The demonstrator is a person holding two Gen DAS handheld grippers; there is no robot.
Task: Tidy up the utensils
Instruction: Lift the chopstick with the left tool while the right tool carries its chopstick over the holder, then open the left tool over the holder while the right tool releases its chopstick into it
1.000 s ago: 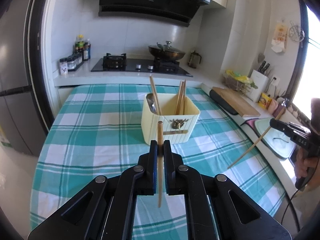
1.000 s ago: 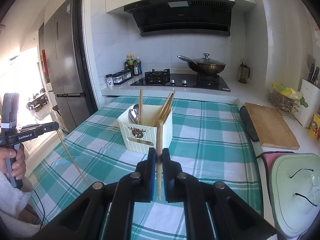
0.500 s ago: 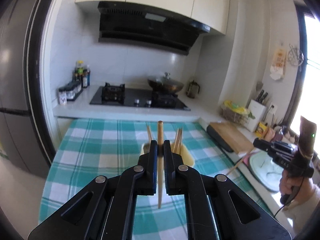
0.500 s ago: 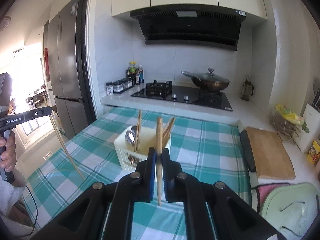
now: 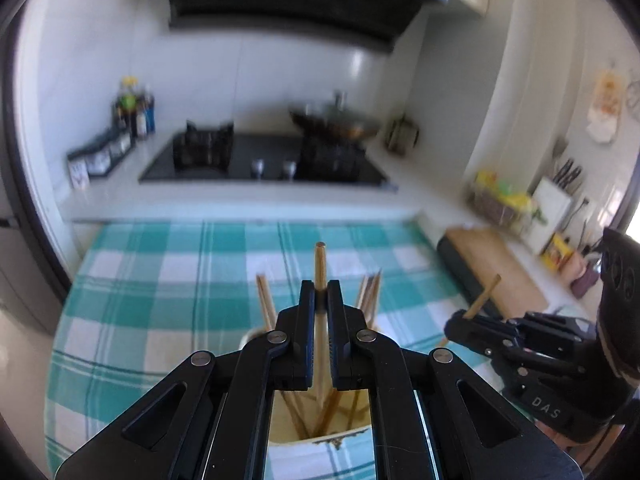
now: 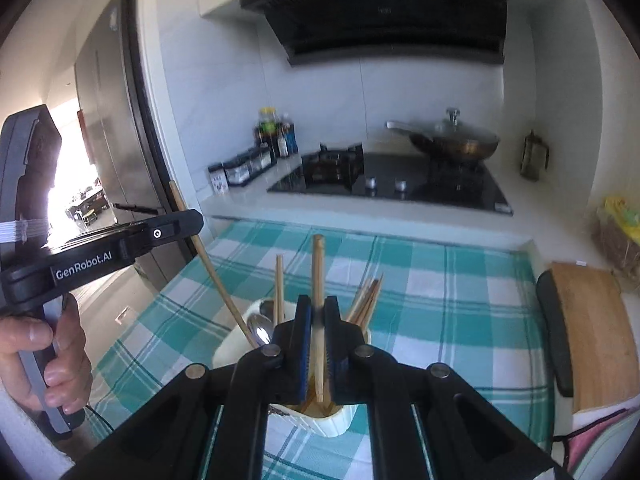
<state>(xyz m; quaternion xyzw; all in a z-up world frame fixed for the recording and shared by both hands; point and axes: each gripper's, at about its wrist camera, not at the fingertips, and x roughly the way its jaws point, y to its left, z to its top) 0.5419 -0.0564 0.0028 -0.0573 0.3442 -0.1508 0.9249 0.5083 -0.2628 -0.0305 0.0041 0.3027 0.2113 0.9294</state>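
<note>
- left wrist view: the left gripper (image 5: pixel 320 300) has its jaws pressed onto a wooden chopstick (image 5: pixel 320 264), which stands nearly upright between the pads, its top poking above them and its lower end hanging down behind them. the cream utensil holder (image 5: pixel 316 436) sits directly under the jaws on the checked tablecloth (image 5: pixel 160 280), with other chopsticks (image 5: pixel 264 300) already leaning inside. off to the right, the right gripper (image 5: pixel 460 320) pinches a second chopstick (image 5: pixel 482 296) that slants up and away.
- right wrist view: the right gripper (image 6: pixel 318 320) also clamps its chopstick (image 6: pixel 318 264) upright, with the lower end over the holder's (image 6: pixel 320 420) open mouth. a spoon (image 6: pixel 260 328) rests in the holder's left part. the left gripper (image 6: pixel 180 226), held in a hand (image 6: pixel 48 352), carries its stick (image 6: pixel 208 264) slanting down towards the holder's left rim.
- judgement: both sticks hang with their long axes close to vertical above the holder, so the drop likely turns on lowering and releasing; the right looks the better centred.
</note>
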